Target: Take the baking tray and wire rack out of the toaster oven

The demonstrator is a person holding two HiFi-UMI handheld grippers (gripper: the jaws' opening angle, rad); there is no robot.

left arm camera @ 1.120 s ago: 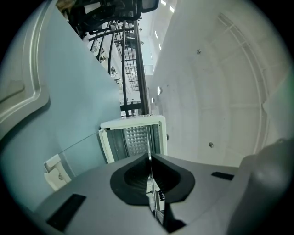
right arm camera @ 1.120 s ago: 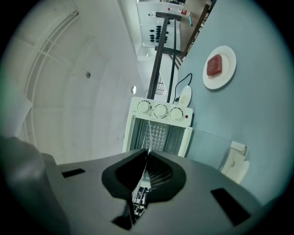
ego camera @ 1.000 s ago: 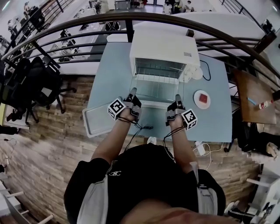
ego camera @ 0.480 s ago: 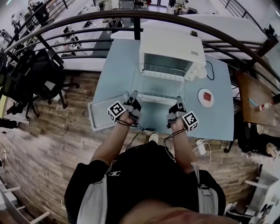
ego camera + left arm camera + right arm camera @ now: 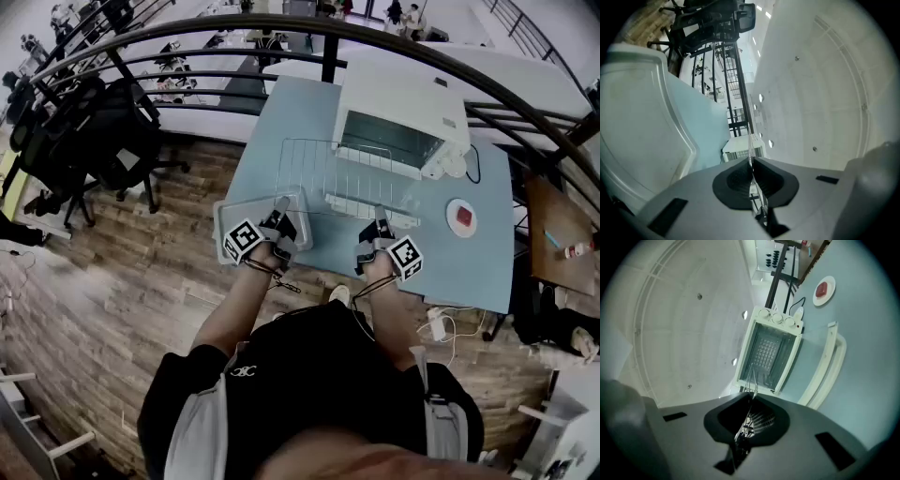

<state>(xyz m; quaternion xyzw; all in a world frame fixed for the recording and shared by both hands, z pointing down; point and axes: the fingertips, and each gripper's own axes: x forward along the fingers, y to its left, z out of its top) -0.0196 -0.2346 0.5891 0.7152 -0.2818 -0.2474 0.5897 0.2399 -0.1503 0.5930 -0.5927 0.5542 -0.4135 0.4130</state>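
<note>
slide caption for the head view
Left gripper and right gripper hold the wire rack in front of the open toaster oven; baking tray on the table.

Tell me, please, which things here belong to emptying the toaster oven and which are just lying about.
Job in hand:
- toaster oven
- wire rack, clamped in the left tongs and right tongs
- baking tray, already out

Lying about:
- white plate with a red item
- black office chair

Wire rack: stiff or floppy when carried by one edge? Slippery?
Probably stiff: the wire rack looks flat though gripped only at its near edge by the left gripper and right gripper. Likely light: open thin wire. Thin wire could pivot between shut jaws.
</note>
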